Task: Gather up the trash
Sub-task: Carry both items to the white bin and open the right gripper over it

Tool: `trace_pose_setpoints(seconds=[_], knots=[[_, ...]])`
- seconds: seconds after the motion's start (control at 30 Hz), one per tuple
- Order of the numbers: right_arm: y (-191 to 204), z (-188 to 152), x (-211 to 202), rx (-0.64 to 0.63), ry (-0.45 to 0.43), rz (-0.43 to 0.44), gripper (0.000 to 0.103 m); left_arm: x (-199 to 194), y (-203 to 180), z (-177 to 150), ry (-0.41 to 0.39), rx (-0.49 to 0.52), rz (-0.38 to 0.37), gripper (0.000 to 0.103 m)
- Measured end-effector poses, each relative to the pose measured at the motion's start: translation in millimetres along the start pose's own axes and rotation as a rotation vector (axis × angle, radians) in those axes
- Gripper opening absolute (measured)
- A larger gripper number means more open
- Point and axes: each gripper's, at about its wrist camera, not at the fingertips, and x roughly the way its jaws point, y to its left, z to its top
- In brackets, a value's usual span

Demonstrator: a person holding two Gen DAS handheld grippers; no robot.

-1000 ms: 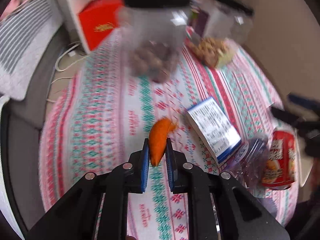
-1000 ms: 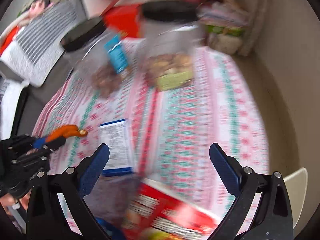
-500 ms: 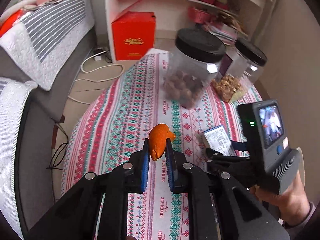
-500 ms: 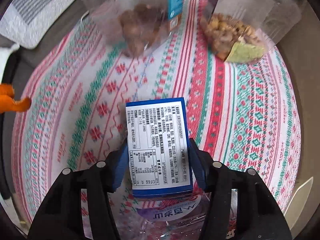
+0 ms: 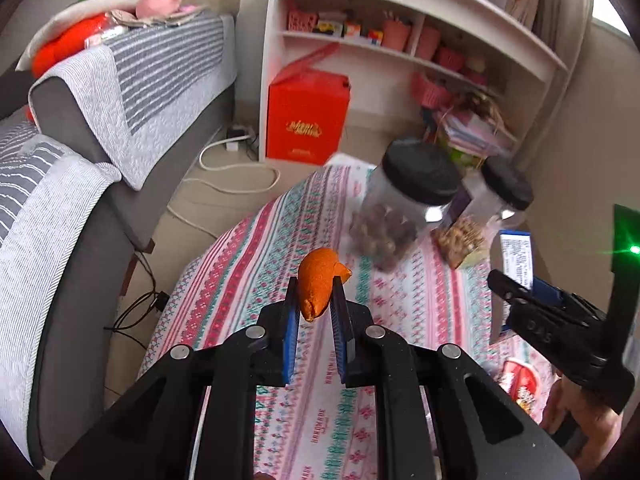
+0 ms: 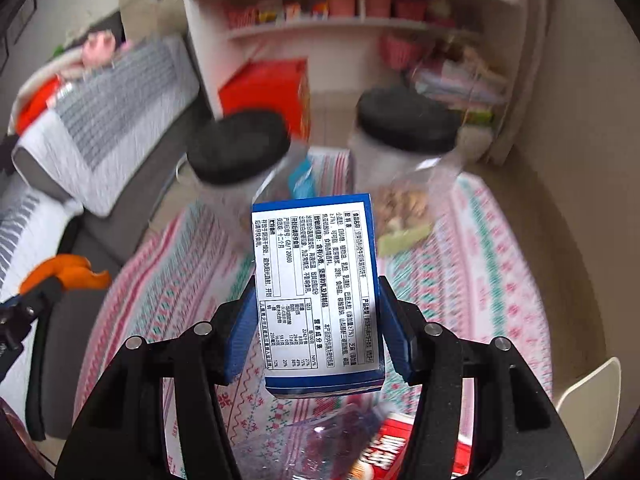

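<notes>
The left tongs are matt black plastic with ribbed blue pads and bright metal rivets, and they pinch an orange peel with a dull, pitted skin. The right tongs clamp a box of smooth printed card with a slight sheen. The worktop wears a woven patterned cloth, and two jars of clear glossy plastic carry matt black lids.

You held an orange peel between blue pads; your other claw's box was blue-edged white with black print, above a red-green-white striped cloth.
</notes>
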Motion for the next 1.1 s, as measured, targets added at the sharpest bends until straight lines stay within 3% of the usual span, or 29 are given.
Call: trace_pose_setpoints(seconds=[0.27, 0.5, 1.1], knots=[[-39.3, -15.1, -48.0, 0.03, -0.145, -0.034, 0.053, -25.3, -41.5, -9.9, -0.109, 0.049, 0.021, 0.015], [-71.9, -32.1, -73.3, 0.047, -0.207, -0.069, 0.054, -36.1, -81.1, -19.7, -0.183, 0.11, 0.036, 0.015], [-150.2, -56.0, -104.4, 0.176, -0.265, -0.131, 0.054, -44.8, -171.1, -44.2, -0.24, 0.225, -0.044, 0.015]])
